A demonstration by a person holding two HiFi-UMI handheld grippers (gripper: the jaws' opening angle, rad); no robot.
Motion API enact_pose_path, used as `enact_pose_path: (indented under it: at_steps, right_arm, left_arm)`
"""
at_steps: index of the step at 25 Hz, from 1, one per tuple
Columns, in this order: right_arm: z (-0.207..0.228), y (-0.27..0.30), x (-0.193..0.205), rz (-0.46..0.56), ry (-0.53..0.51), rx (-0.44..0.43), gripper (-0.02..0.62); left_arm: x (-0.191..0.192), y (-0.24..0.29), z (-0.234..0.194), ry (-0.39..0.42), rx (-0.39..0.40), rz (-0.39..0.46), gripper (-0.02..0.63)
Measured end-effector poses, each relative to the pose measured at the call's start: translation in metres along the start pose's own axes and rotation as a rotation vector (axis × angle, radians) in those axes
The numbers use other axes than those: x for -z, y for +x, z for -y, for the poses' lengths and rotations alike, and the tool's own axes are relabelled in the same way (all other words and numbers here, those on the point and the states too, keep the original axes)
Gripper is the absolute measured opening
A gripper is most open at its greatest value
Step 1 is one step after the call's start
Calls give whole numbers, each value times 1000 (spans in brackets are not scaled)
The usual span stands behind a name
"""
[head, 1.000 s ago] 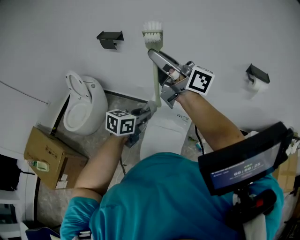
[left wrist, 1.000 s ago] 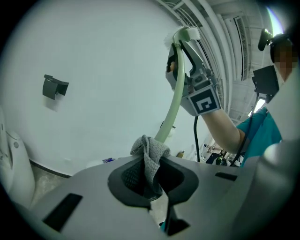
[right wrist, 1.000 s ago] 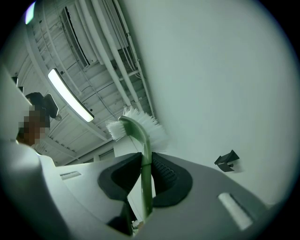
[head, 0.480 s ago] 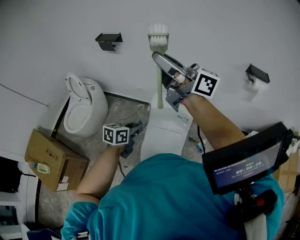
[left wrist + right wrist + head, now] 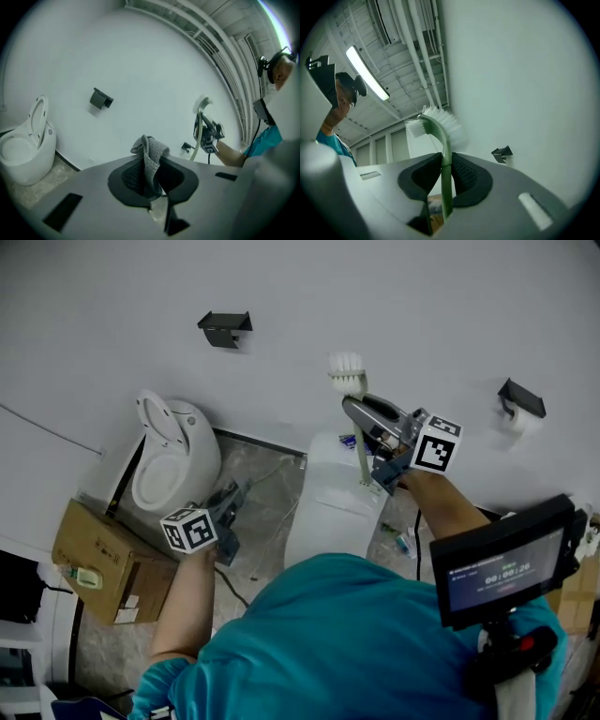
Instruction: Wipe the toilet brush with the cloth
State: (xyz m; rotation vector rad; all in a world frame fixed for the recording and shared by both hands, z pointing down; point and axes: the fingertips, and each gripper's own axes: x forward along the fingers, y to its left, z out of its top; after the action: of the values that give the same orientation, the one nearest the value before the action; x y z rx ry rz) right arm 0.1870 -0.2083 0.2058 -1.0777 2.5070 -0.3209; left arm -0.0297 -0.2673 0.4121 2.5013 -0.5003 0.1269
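White wall (image 5: 422, 306) behind, grey marbled floor (image 5: 267, 521) below, bathroom mock-up. Right gripper (image 5: 356, 411) is clamped on the toilet brush (image 5: 348, 374); the right gripper view shows the pads pinching the pale green handle partway up, with the white bristles up top and close to the wall. Left gripper (image 5: 229, 504) is low, near the floor-standing toilet (image 5: 169, 456), and is shut on the cloth (image 5: 150, 157), a grey knit fold bunched between the pads and poking out past them. Cloth and brush are well apart, so no wiping contact yet; the step in hand looks like bringing the cloth over to the brush. To do it well, the left should probably come up to the bare handle below or above the right's pads, lay the loose fold against the shaft and slide along it while the right holds firm. The stretch under the right's pads can't be reached without a regrip. Little cloth sticks out, so the left's jaws may scrape the handle. Around it: a white cistern (image 5: 328, 507) right under the brush, likely in the way of a low approach; a cardboard box (image 5: 94, 554) at left; a black bracket (image 5: 225, 327) and a paper holder (image 5: 520, 399) on the wall; and a rig screen (image 5: 497, 563) at the person's right.
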Motion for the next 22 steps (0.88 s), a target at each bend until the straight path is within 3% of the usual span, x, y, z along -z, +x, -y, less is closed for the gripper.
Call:
enact_pose_path:
  at_steps: [8,15,22]
  right_arm:
    - [39,-45,84,-168,18,155,64]
    - [72,-64,133,-320,-6,299,64]
    - [70,-59,150,-362,-15,301,64]
  left_arm:
    - [-72,-28,25,126,-13,194,38]
    - [-72,-28,46,161,-3,202,38]
    - [-55,-35,44,141,-23,174,38]
